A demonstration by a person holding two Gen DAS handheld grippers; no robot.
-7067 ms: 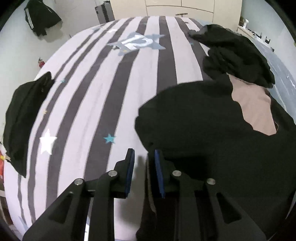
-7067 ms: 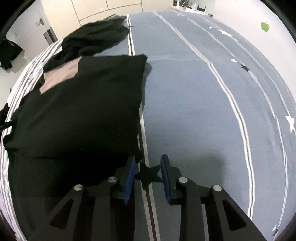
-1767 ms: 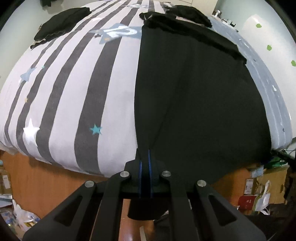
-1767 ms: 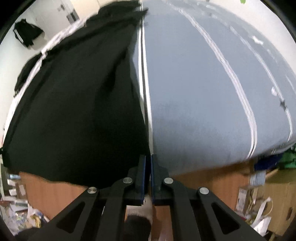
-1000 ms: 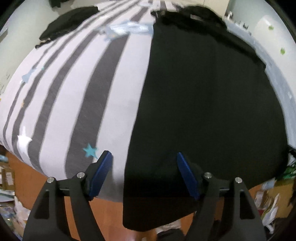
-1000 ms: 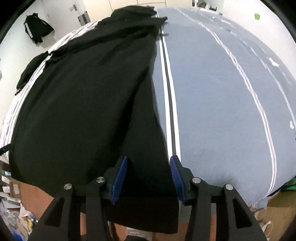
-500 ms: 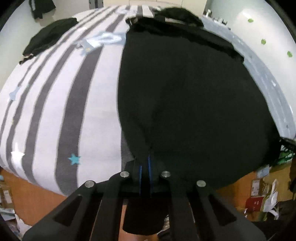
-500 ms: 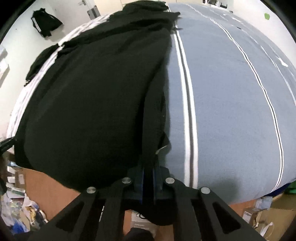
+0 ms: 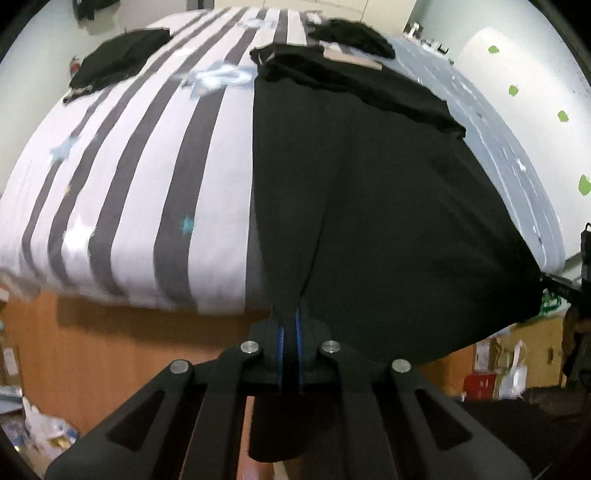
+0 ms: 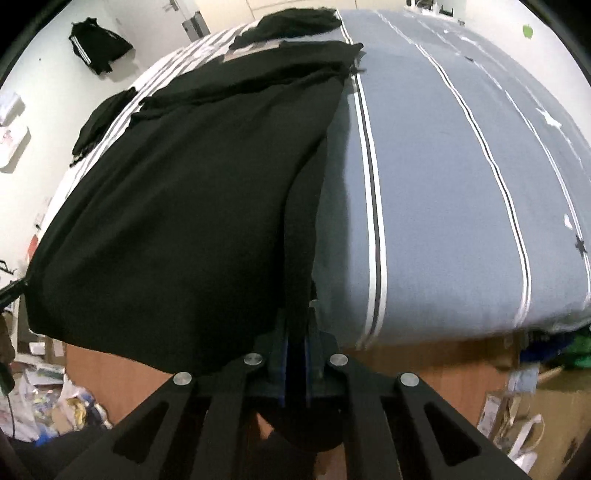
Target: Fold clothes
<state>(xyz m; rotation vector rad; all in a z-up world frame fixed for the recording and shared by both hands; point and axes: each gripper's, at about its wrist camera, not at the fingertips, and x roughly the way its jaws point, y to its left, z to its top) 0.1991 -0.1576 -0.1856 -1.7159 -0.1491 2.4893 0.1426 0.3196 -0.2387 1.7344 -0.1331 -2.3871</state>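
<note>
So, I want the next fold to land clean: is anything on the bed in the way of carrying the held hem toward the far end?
Yes. At the far end a second dark garment lies bunched beside the black garment, touching or overlapping its top edge.

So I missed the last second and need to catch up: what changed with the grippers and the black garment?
Both grippers' fingers were spread over the hem; now left gripper and right gripper are shut on the black garment, lifting its near edge. Its far end stays on the bed.
</note>
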